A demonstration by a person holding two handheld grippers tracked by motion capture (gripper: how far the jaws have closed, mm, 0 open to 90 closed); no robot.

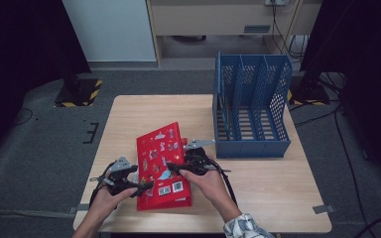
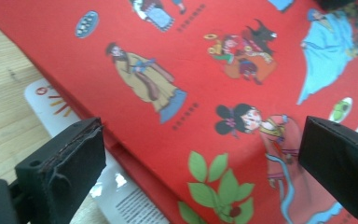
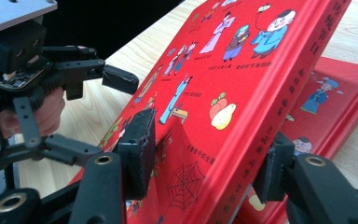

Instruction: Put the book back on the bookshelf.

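Jaws of the right gripper (image 3: 205, 163) straddle the edge of a red picture book (image 3: 233, 84), one pad on the illustrated cover, the other on the back by the spine; we read both pads as pressing, so it grips the book, which tilts up off a second red book (image 3: 340, 98) lying flat beneath it. Across the cover we see the left gripper (image 3: 116, 107), its jaws spread, one pad (image 3: 120, 78) near the cover's far edge, the other hidden behind our right jaw. From the left gripper view, its two black jaws stand wide apart with the red cover (image 2: 205, 93) between and beyond them; we see no contact, so open. A white sheet (image 2: 51, 100) with print pokes out under the book's edge there. From the high view, we place the book (image 1: 162, 166) near the front middle of the wooden table (image 1: 129, 114), left gripper (image 1: 121, 176) at its left edge, right gripper (image 1: 191, 163) at its right edge, a hand on each. A blue slotted file rack (image 1: 252, 106) stands at the table's back right, just beside the right gripper's grey plate.
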